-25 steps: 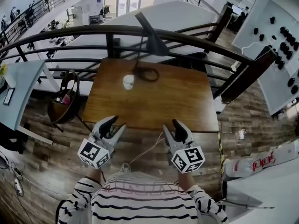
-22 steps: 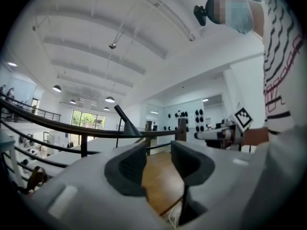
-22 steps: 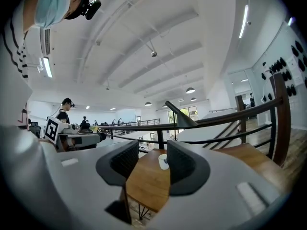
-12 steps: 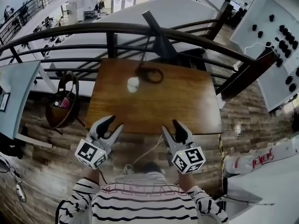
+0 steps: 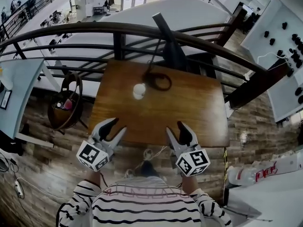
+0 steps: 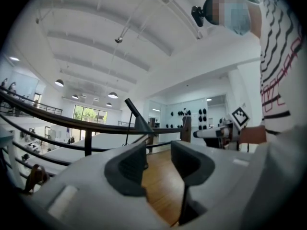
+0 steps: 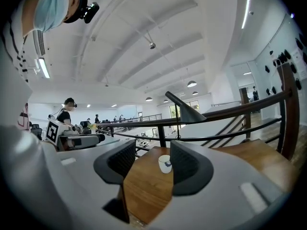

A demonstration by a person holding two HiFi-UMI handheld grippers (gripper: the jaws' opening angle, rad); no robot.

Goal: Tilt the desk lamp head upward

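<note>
Approach stage: desk lamp (image 5: 171, 51) head not yet raised.
Head view: lamp is seen at the bench's (image 5: 189, 112) far edge. Left gripper view: left hand-held gripper (image 6: 158, 164) is held spread, empty. Right gripper view: right hand-held gripper (image 7: 148, 164) has just been opened wider, empty.

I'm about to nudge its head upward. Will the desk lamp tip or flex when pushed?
Probably top-heavy: the desk lamp carries a broad cone head on a thin stem, so it may sway. Its ring base looks slim and open, so a firm push could tip or slide it on the smooth table.
</note>
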